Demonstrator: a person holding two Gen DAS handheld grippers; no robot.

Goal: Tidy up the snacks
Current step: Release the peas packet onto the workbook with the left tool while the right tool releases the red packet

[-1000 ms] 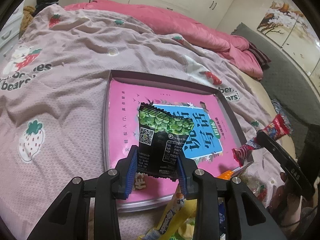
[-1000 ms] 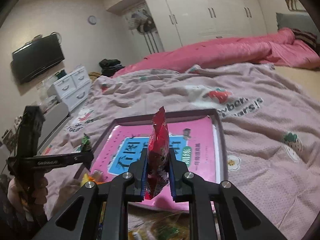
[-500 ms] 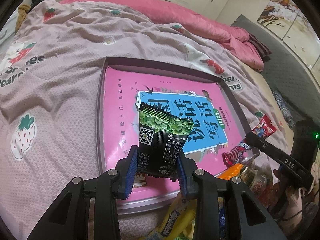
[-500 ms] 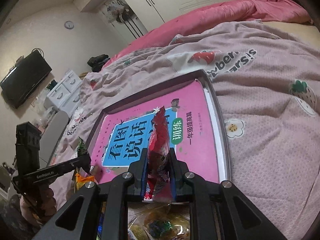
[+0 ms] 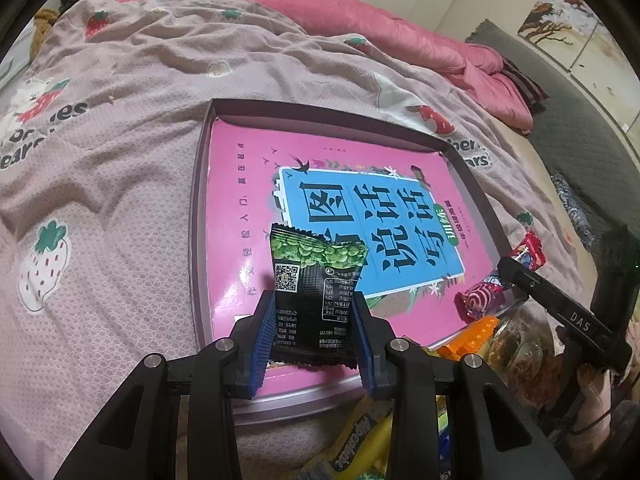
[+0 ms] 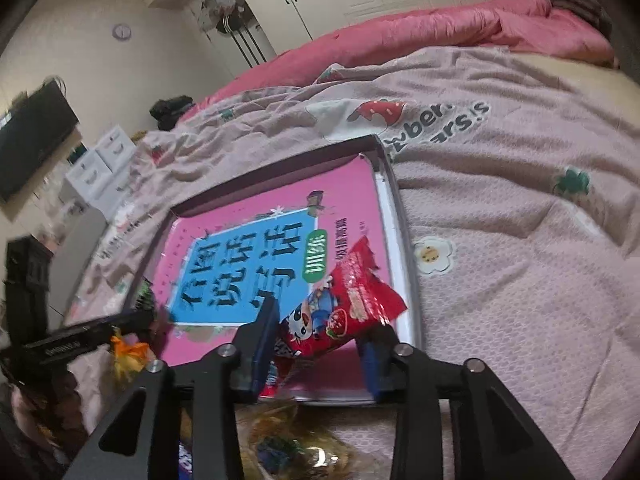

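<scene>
My left gripper (image 5: 315, 336) is shut on a black and green snack packet (image 5: 316, 292) and holds it upright over the near left part of a shallow purple tray (image 5: 198, 216). A pink book (image 5: 320, 184) lines the tray. My right gripper (image 6: 320, 344) has its jaws spread wide. A red snack packet (image 6: 352, 300) lies tilted between them over the tray's near right corner (image 6: 408, 280). Whether it still touches a finger is unclear. The right gripper also shows at the right of the left wrist view (image 5: 516, 268).
The tray sits on a pink strawberry-print bedspread (image 5: 100, 140). A pile of loose snacks (image 5: 480, 328) lies at the bed's near edge, including a yellow packet (image 5: 356, 444) and a clear bag (image 6: 296, 440). A pink duvet (image 6: 440, 28) lies at the back.
My right gripper has opened, and the red packet has tipped over to the right between its jaws. Both grippers have moved lower and closer to the tray.
</scene>
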